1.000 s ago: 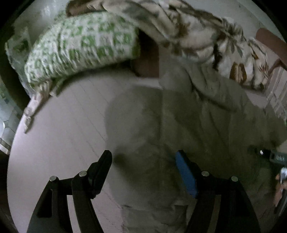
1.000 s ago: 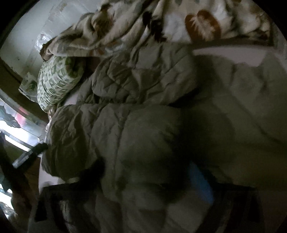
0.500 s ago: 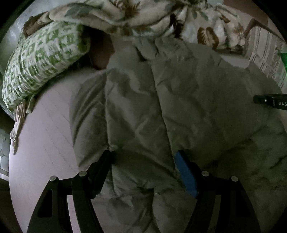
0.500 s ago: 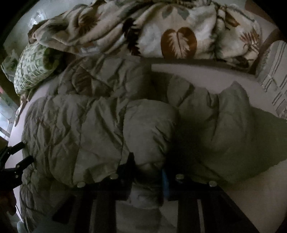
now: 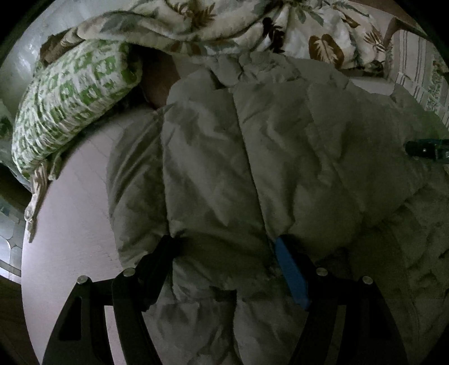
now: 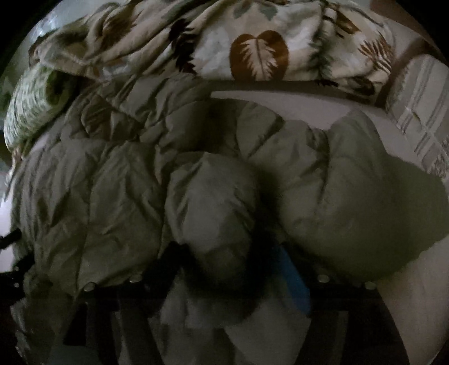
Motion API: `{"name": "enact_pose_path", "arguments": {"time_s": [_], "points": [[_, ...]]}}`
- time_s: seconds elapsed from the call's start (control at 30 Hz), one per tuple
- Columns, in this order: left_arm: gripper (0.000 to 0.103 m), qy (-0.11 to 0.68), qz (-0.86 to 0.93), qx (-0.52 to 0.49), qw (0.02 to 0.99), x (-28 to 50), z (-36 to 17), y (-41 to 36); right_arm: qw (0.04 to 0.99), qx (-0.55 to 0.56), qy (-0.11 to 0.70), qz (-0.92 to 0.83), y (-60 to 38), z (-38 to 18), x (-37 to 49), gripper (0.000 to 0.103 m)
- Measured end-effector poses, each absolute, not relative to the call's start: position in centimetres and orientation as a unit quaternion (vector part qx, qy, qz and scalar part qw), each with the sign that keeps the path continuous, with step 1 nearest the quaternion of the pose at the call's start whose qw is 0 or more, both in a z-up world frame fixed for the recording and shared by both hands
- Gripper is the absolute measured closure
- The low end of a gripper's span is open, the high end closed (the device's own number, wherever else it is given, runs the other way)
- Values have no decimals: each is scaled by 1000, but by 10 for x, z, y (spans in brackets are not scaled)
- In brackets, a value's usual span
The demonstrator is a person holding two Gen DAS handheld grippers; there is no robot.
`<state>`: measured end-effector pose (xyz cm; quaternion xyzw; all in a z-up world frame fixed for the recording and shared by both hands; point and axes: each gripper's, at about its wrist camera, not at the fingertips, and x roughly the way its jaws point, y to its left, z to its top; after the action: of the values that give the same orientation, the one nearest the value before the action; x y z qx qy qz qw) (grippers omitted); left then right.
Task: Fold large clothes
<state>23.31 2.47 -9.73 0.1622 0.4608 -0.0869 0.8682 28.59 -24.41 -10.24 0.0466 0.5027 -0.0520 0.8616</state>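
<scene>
Jacket, grey-green and quilted, lies spread on the bed and fills the middle of both wrist views. In the left wrist view its padded body runs from 12 o'clock down to 6 o'clock, with seams dividing it into long panels.

Left hand-held gripper: fingers set wide apart, a thick fold of the jacket bulging between them and touching both the black finger at 7 o'clock and the blue pad at 5 o'clock. Whether the jaws are pinching the fabric or only resting around it cannot be told.

Right hand-held gripper: fingers also apart, a rounded puffy part of the jacket sitting between them. This view is dark and blurred; grip cannot be confirmed.

Surroundings: green-patterned pillow at 10 o'clock in the left view, beside the jacket's upper edge. Leaf-print blanket bunched along 12 o'clock, overlapping the pillow. Same blanket across the top of the right view, with the pillow at 10 o'clock. Tip of the right gripper shows at 3 o'clock in the left view.
</scene>
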Motion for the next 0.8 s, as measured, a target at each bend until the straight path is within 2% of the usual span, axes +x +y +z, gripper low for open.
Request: {"name": "enact_pose_path", "arguments": {"time_s": [0.17,0.37,0.57,0.8], "points": [[28,464,-84,172,865,228,-99,20,872,39,487,-36,-234,-94,272,25],[28,464,-80,174,865,220,-99,17,848,-1,528,-30,-211,-128,279,22],[28,455,-83,164,871,214,-90,18,865,34,501,-20,-231,-99,259,21],[28,434,-109,137,884,197,-71,5,874,85,475,-51,-300,-67,204,17]]}}
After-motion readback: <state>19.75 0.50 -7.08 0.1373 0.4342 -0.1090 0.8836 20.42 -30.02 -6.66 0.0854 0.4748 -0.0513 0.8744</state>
